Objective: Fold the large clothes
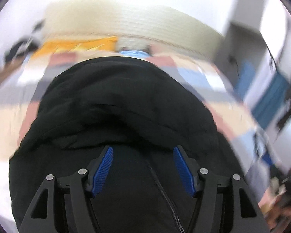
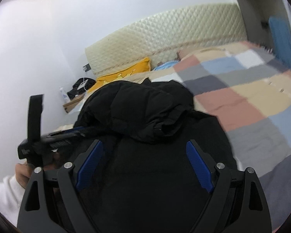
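On the bed (image 2: 242, 101), I hover over a black jacket (image 2: 145, 112).
Left gripper (image 1: 143, 168) and right gripper (image 2: 143, 164) fingers spread wide, empty; hood at twelve o'clock.

No legible text or labels

The jacket (image 2: 145, 104) lies on the bed (image 2: 242, 97), with the headboard (image 2: 164, 44) behind it

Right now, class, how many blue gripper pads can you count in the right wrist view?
3: two on the right gripper, pads and; one on the left gripper, other hidden.
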Action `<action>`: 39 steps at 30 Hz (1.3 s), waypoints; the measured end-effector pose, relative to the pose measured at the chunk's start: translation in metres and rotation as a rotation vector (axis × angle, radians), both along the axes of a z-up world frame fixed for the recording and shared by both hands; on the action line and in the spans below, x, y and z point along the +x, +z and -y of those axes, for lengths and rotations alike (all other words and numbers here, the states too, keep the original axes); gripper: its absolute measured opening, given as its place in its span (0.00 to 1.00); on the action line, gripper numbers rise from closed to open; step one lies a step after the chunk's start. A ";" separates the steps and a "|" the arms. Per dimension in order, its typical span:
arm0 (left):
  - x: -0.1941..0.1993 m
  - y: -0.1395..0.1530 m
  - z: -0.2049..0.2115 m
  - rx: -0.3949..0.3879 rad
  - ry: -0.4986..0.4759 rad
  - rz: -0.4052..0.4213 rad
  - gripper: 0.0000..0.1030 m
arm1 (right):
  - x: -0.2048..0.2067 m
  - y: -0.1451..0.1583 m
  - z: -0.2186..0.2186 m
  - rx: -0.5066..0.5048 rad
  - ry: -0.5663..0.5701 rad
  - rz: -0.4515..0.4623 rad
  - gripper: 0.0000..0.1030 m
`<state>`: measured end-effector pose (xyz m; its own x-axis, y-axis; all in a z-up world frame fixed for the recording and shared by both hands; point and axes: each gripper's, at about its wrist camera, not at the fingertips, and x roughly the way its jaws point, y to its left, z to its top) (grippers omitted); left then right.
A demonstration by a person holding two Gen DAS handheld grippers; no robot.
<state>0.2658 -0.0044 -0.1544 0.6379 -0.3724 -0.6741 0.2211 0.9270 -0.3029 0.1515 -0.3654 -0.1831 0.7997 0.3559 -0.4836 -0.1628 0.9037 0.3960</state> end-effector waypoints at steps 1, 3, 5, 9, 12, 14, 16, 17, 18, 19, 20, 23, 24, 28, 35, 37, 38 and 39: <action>0.010 -0.001 -0.019 -0.070 0.035 -0.032 0.62 | 0.010 -0.001 0.000 0.007 0.003 -0.011 0.85; 0.026 -0.008 -0.053 -0.211 0.075 -0.089 0.62 | 0.030 -0.002 -0.001 -0.005 0.013 -0.022 0.85; 0.035 -0.013 -0.084 -0.314 0.139 -0.115 0.62 | 0.052 -0.003 -0.001 -0.018 0.022 -0.028 0.85; 0.052 -0.027 -0.112 -0.429 0.175 -0.166 0.62 | 0.104 -0.016 0.006 0.001 0.021 -0.079 0.85; 0.062 -0.040 -0.124 -0.508 0.183 -0.210 0.63 | 0.132 -0.032 0.013 0.016 0.010 -0.121 0.85; 0.068 -0.050 -0.126 -0.572 0.179 -0.231 0.67 | 0.148 -0.044 0.022 0.045 -0.009 -0.142 0.85; 0.076 -0.061 -0.127 -0.606 0.197 -0.238 0.72 | 0.153 -0.049 0.032 0.087 -0.043 -0.126 0.85; 0.079 -0.068 -0.129 -0.621 0.220 -0.246 0.74 | 0.157 -0.052 0.038 0.124 -0.063 -0.119 0.85; 0.083 -0.075 -0.132 -0.639 0.242 -0.258 0.74 | 0.161 -0.054 0.041 0.144 -0.075 -0.121 0.85; 0.086 -0.080 -0.134 -0.654 0.256 -0.268 0.74 | 0.165 -0.057 0.044 0.163 -0.085 -0.126 0.85; 0.090 -0.089 -0.138 -0.677 0.269 -0.277 0.74 | 0.169 -0.060 0.045 0.179 -0.081 -0.134 0.85; 0.094 -0.106 -0.150 -0.773 0.302 -0.290 0.74 | 0.183 -0.070 0.036 0.166 -0.047 -0.170 0.85; 0.096 -0.110 -0.153 -0.802 0.305 -0.287 0.74 | 0.185 -0.074 0.033 0.156 -0.039 -0.182 0.85; 0.106 -0.118 -0.165 -0.864 0.354 -0.273 0.74 | 0.188 -0.090 0.025 0.201 0.000 -0.220 0.83; 0.126 -0.122 -0.175 -0.863 0.332 -0.286 0.50 | 0.182 -0.085 0.008 0.133 0.032 -0.188 0.51; 0.124 -0.121 -0.177 -0.843 0.351 -0.282 0.28 | 0.179 -0.075 0.010 0.114 0.013 -0.155 0.36; 0.122 -0.119 -0.178 -0.821 0.362 -0.273 0.20 | 0.177 -0.068 0.010 0.101 0.002 -0.134 0.28; 0.121 -0.115 -0.179 -0.799 0.371 -0.262 0.19 | 0.176 -0.061 0.010 0.086 -0.001 -0.108 0.22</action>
<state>0.3870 0.1744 -0.2698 0.6726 -0.5915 -0.4448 -0.2154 0.4185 -0.8823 0.3277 -0.3753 -0.2440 0.7449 0.3991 -0.5346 -0.1140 0.8657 0.4875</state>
